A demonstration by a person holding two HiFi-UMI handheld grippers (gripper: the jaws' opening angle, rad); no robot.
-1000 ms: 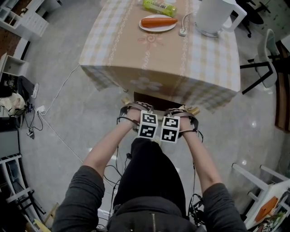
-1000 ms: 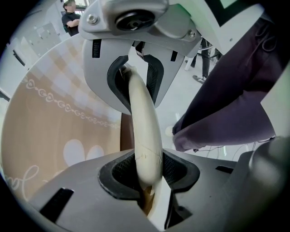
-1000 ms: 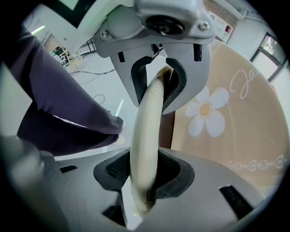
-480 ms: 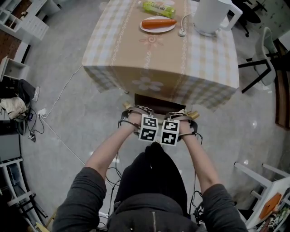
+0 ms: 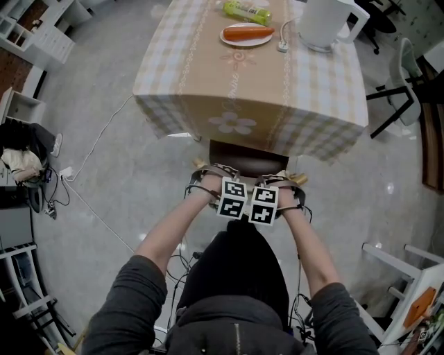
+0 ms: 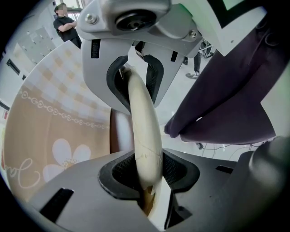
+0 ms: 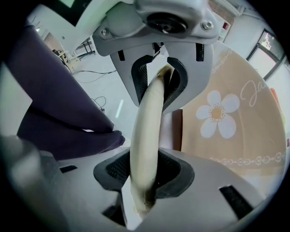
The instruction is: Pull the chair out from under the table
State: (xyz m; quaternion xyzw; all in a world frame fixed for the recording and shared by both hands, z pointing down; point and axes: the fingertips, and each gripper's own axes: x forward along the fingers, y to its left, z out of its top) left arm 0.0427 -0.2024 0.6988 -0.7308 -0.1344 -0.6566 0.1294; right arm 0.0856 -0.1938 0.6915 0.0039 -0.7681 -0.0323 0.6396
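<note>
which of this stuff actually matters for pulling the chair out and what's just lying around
For the job:
- chair, partly under the table
- its rail
- left gripper and right gripper, jaws of both shut on the rail

Lying about:
- carrot on a plate
- bottle
- kettle

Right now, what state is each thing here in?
Chair: partly out from under the table.
Left gripper: jaws shut on the chair's top rail.
Right gripper: jaws shut on the same rail.
Carrot: lying on a plate.
Kettle: upright on the table.
Bottle: on its side.
</note>
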